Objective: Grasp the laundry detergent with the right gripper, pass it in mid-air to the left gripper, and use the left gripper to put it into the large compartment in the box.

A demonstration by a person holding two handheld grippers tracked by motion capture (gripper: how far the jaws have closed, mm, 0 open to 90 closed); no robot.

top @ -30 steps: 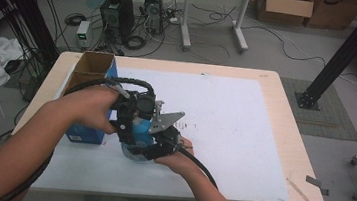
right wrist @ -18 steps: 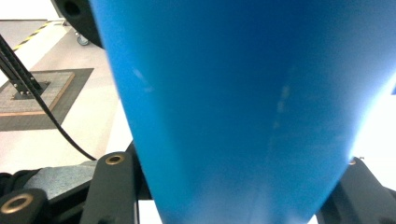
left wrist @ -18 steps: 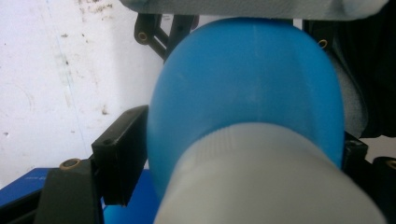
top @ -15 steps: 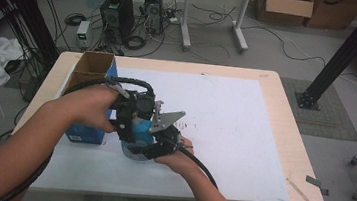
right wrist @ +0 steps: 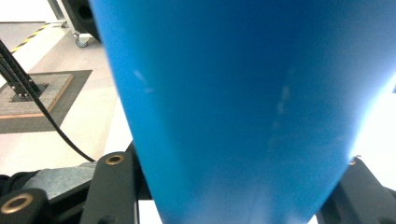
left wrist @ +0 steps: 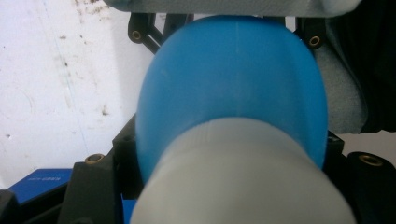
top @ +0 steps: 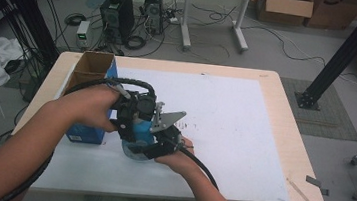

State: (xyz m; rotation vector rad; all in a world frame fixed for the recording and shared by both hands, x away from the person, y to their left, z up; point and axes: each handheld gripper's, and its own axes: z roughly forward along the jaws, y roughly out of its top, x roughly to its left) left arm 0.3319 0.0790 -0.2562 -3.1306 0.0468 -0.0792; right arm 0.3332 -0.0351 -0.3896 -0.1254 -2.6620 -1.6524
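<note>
Almost nothing has moved since the earlier frames: both hands keep the same place above the table [top: 275,115], and only the fingers of the left gripper [top: 132,118] have just been closing, with the white cap between them. Now, in the left gripper view, the white cap [left wrist: 243,177] of the blue bottle [left wrist: 233,84] sits between these fingers, and they seem to pinch it, though the pads themselves are hidden behind the cap. The fingers of the right gripper [top: 159,141] are clamped on the blue body of the bottle [right wrist: 233,107], which stands between them in the right gripper view. In the high view the bottle [top: 136,144] is held between the two grippers, just over the white sheet [top: 225,115] that covers the table, near the front edge. I cannot tell if its bottom touches the sheet. Just beside the left hand [top: 90,106] a blue cardboard box [top: 91,71] stands open on the left part of the table. The right hand [top: 178,156] holds its gripper from below and to the right.
</note>
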